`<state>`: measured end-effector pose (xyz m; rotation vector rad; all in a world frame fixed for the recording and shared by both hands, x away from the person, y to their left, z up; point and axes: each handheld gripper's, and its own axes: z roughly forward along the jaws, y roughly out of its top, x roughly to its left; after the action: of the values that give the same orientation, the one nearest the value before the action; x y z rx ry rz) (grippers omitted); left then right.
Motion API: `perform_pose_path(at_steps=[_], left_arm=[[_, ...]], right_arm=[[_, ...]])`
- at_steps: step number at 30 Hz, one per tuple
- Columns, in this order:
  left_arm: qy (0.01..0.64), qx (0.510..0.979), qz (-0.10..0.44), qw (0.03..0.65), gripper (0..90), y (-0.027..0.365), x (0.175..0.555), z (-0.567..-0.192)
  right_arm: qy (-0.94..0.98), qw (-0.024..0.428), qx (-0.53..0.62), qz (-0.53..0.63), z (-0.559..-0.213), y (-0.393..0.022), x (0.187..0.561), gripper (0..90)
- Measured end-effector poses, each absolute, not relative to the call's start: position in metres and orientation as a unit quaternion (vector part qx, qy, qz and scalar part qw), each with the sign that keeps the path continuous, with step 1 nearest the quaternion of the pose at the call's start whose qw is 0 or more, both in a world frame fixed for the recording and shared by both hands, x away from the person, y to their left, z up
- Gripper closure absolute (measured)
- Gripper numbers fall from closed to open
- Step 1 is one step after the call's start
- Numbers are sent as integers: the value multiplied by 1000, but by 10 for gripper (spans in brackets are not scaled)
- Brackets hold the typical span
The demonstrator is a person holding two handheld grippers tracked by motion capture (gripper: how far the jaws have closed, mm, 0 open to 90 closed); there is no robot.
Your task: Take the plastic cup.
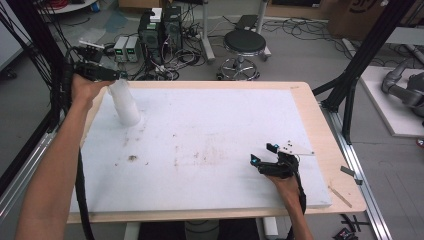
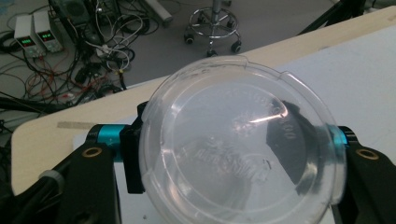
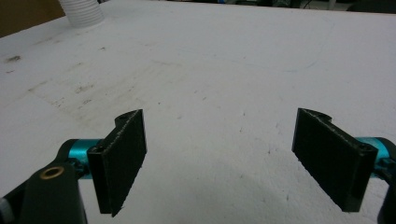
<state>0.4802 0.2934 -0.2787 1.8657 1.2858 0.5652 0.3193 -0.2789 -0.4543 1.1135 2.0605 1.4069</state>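
Observation:
A clear round plastic cup (image 2: 243, 116) sits between the jaws of my left gripper (image 2: 233, 154), and both black pads (image 2: 132, 158) press on its sides. From above, my left gripper (image 1: 111, 76) hovers at the table's far left corner, over the top of a white stack of cups (image 1: 126, 104). I cannot tell whether the held cup is free of the stack. The ribbed stack (image 3: 84, 11) stands at the far left in the right gripper view. My right gripper (image 1: 263, 154) rests low on the white board (image 1: 210, 130) at the front right, open, with nothing between its pads (image 3: 122, 158).
The white board carries brown smudges (image 1: 132, 158) near its middle and lies on a wooden table (image 1: 330, 150). Behind the table on the floor are a black stool (image 1: 244, 44), power supplies (image 1: 126, 48), computer towers (image 1: 161, 30) and loose cables. Black frame posts (image 1: 357, 65) stand at the right.

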Motion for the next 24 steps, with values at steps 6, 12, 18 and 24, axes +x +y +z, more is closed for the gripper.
perform_pose_path(at_steps=[6,12,18,24], left_arm=[[492,730,245,406,373,293,469,-241],[486,731,250,408,373,293,464,-231],[479,720,236,443,373,294,453,-237],[415,727,225,499,373,277,406,-245]], right_arm=[[739,203,399,504,-454,-279,320,177],[738,202,400,505,-454,-279,319,177],[737,201,400,506,-454,-279,320,177],[738,201,400,505,-454,-279,320,177]])
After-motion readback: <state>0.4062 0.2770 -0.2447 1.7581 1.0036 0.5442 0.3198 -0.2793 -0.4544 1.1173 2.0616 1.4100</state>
